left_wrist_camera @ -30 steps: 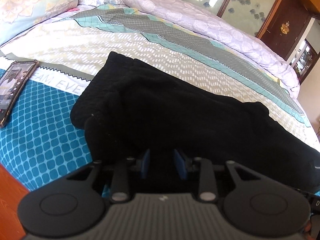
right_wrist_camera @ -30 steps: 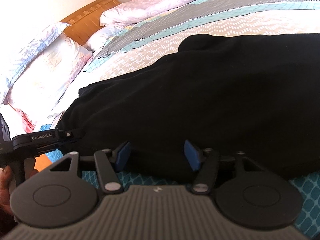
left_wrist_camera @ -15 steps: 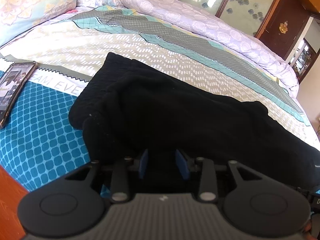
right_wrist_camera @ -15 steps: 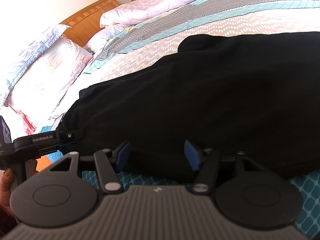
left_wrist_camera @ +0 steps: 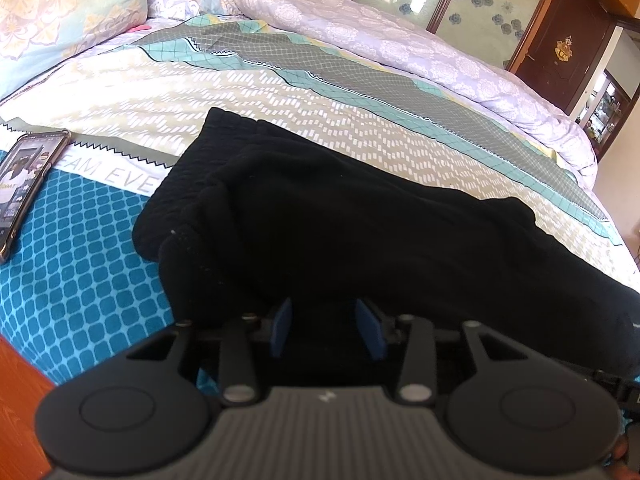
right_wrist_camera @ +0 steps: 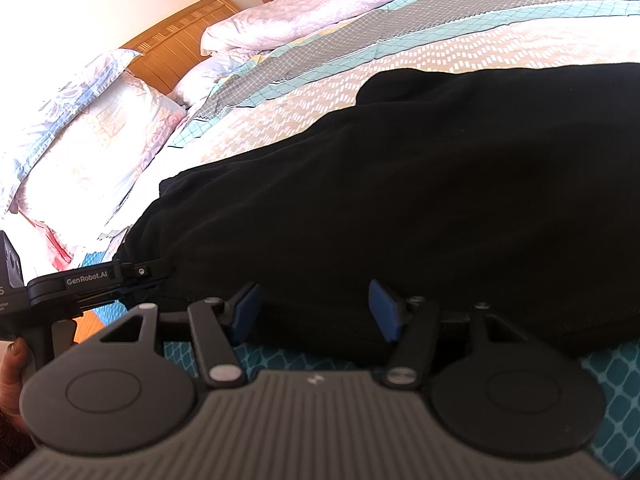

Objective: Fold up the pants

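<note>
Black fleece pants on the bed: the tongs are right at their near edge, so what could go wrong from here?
1. The left tongs are opening with the black fleece pants between them, so that edge may slump and loosen the fold.
2. The right tongs stand open, gripping nothing; that side could shift.
3. The dark smartphone lies on the blue patterned bedspread nearby; dragged cloth might catch it.

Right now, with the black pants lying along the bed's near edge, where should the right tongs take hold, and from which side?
Take the black pants at their thick near hem, from the bed's near edge. That edge bulges over the teal bedsheet, and the right tongs already straddle it, open.
</note>
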Demonstrator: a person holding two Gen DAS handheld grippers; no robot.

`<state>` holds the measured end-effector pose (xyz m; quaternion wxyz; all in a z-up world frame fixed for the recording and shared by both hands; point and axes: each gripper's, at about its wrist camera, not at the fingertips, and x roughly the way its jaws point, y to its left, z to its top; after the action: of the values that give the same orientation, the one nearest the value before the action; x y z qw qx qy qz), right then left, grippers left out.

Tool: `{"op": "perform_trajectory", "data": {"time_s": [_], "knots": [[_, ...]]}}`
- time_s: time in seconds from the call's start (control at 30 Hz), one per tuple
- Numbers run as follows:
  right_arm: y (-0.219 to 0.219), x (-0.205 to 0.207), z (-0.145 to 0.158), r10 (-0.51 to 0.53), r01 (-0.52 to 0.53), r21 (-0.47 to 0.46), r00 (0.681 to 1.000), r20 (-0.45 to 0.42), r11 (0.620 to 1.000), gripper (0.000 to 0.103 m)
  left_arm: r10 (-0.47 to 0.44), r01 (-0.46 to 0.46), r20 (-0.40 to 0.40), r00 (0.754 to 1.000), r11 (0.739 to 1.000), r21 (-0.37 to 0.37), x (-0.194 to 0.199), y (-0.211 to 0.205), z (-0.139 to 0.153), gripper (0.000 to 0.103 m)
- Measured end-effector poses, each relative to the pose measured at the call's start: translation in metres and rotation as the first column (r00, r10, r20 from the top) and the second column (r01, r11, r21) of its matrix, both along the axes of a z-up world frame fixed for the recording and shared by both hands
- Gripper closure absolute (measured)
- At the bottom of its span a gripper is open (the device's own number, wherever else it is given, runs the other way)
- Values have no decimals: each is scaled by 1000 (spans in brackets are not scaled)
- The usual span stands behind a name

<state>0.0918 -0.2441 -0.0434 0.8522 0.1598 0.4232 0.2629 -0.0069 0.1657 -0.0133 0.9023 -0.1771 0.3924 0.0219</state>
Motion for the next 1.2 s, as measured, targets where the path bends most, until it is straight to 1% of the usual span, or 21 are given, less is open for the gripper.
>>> {"op": "perform_trajectory", "data": {"time_s": [1.03,1.13,1.2], "knots": [[4,1,1,-5,5,-6,1000,4,1000,40,-5,5,0,1000,1000,0,0,1,0,64],[4,-3,9,0,0,-32,1000,23,999,41,-11,11,0,1000,1000,1,1,3,-1,64],[0,-6,14,-20,21,-22,998,52,1000,41,-15,15,-1,1000,1000,0,1,4,-1,64]]}}
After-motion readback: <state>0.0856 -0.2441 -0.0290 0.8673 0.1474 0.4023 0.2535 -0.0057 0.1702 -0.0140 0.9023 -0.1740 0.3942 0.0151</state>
